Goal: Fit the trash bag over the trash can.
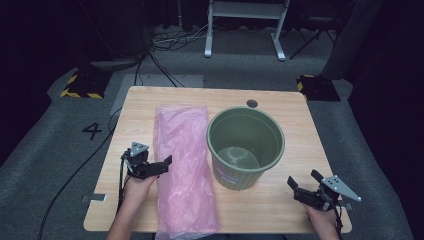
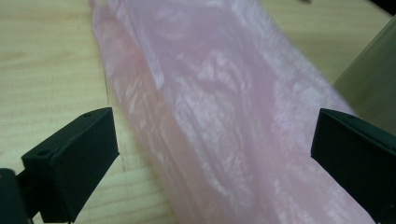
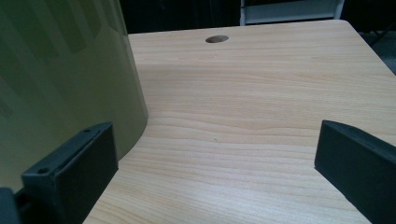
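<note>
— So, from the high view first: where does everything sit?

— Flat along the left half of the pale wooden table [image 1: 280,105] lies the long, crinkled pink translucent plastic bag [image 1: 184,170], its near end at the table's front edge. Just beside it, on its right, stands the round olive-green plastic bin [image 1: 245,147], upright and empty. The left gripper [image 1: 162,164] is at the bag's left edge with its jaws spread, holding nothing. The right gripper [image 1: 304,181] hovers near the front right corner, jaws also spread, apart from the bin.

— And the left gripper view?

— The pink bag [image 2: 224,121] runs between the two black jaws, which stand wide on either side of it, not yet pinching. A sliver of the bin [image 2: 373,84] shows at the right.

— So the step in hand is the grab?

— I judge so. Thin film slips, so come down low, gather one layer at the edge and close fully before lifting; otherwise both layers may be caught and the mouth won't open.

— The right gripper view?

— The bin's green wall [image 3: 65,79] rises close at the left, bare table [image 3: 261,121] ahead, jaws wide apart. It looks best placed to steady the bin or take the bag's other edge.
</note>
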